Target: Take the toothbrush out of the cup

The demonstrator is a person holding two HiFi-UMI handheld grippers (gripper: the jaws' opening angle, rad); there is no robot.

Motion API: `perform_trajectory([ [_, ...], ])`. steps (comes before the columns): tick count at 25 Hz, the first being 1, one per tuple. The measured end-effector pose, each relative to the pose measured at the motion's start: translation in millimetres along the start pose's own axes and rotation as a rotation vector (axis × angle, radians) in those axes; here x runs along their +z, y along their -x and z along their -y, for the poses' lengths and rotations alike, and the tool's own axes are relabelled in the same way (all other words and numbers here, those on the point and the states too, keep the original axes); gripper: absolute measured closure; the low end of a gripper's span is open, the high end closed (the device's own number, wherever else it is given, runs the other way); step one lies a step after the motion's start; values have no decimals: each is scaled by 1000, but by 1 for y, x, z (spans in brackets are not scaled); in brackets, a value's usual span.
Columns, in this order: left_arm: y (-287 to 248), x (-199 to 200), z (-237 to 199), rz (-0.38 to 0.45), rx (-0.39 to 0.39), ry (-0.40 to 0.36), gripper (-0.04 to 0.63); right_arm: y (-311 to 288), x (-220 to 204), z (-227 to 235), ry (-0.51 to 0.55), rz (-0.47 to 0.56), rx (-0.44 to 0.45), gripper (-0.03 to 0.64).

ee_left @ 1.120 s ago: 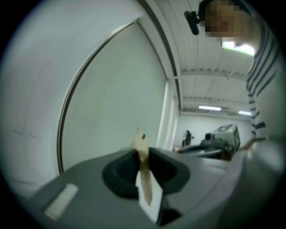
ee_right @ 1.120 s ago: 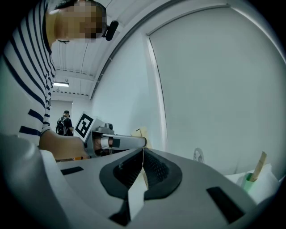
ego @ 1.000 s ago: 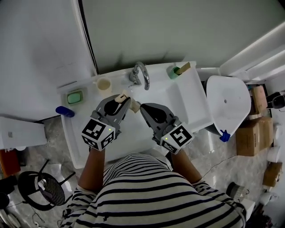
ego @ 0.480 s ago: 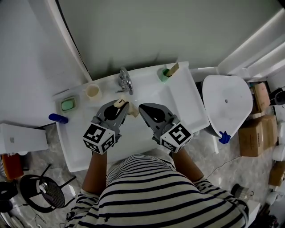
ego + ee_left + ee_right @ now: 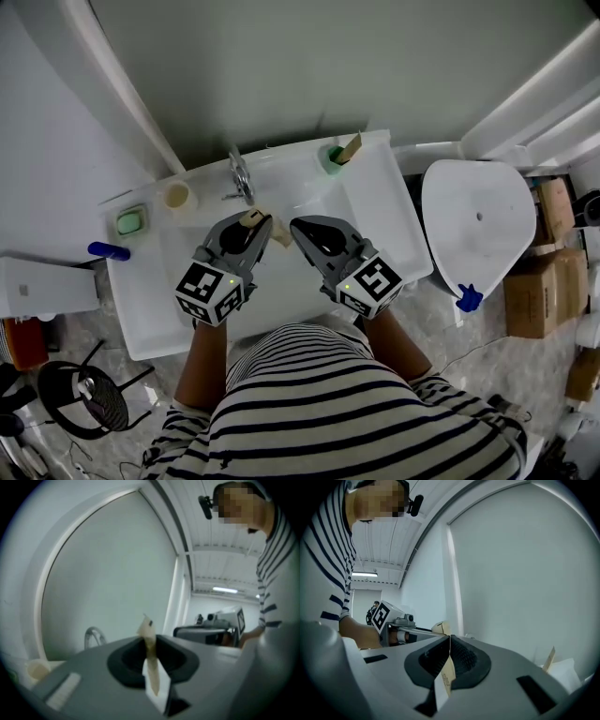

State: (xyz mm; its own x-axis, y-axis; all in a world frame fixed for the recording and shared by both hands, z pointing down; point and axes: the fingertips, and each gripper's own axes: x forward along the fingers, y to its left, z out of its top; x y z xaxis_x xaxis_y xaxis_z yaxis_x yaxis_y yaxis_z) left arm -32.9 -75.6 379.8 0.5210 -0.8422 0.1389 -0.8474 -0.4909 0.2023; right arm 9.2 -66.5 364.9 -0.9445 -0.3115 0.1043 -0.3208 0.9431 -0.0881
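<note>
Judging from the toothbrush (image 5: 354, 145) standing in the green cup (image 5: 333, 157) on the sink's (image 5: 398, 220) back corner, nothing is done yet: the left gripper (image 5: 264, 223) pinches a thin beige piece (image 5: 149, 641), the right gripper (image 5: 296, 227) is closed together, both well apart from the cup.

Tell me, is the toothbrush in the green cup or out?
In: the toothbrush sticks up at a slant from the green cup at the back of the sink.
</note>
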Motion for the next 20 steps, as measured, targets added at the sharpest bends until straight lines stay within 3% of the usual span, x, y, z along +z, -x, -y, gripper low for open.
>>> perform_trajectory([
  [9,-2,-19,14,-39,14,32,540,4,-9,13,-36,10,19,609],
  [20,34,-15,-35,-3,2,77,540,-34,-8,-2,-28,-36,-43,609],
])
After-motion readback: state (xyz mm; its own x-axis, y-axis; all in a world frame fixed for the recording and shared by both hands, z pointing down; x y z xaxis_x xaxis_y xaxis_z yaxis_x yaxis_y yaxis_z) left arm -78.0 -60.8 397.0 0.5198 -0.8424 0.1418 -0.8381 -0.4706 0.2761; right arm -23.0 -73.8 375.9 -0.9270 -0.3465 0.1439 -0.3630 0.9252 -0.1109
